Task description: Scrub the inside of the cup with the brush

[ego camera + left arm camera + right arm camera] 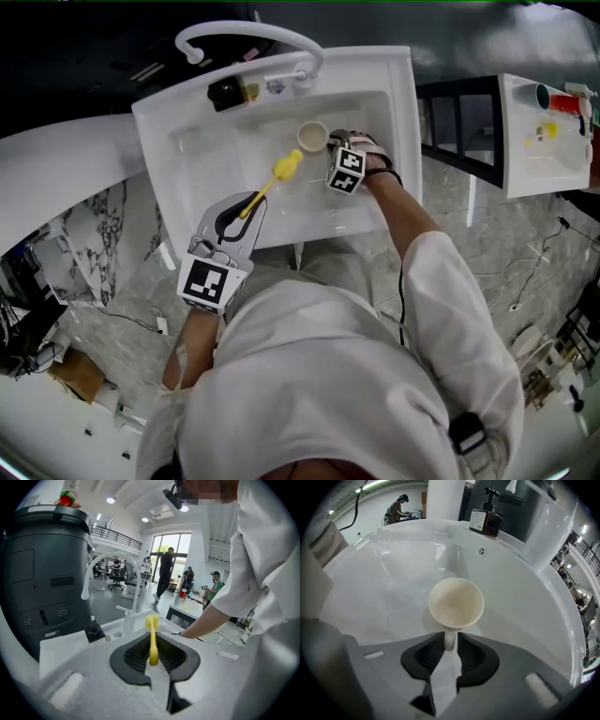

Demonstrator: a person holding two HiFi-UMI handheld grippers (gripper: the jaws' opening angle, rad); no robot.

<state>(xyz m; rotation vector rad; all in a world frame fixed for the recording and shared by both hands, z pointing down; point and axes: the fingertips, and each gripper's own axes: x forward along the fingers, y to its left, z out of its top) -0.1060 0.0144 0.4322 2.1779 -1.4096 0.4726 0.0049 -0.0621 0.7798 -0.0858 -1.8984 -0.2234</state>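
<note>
Head view: the cup [312, 137] sat in the sink [178, 141], brush [281, 172] beside it, not yet inside. Left gripper view: the left gripper [152, 654] clamped the brush handle. Right gripper view: the right gripper [450, 645] pinched the cup's handle; all scrubbing remained.

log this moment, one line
left gripper: holds brush | right gripper: grips cup by handle | cup: upright in sink | scrub: not started

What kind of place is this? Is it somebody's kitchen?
Probably not a home kitchen; more likely a big lab or workshop hall. The white sink sits out in the open, while people stand around by tall windows, near a railed balcony.
</note>
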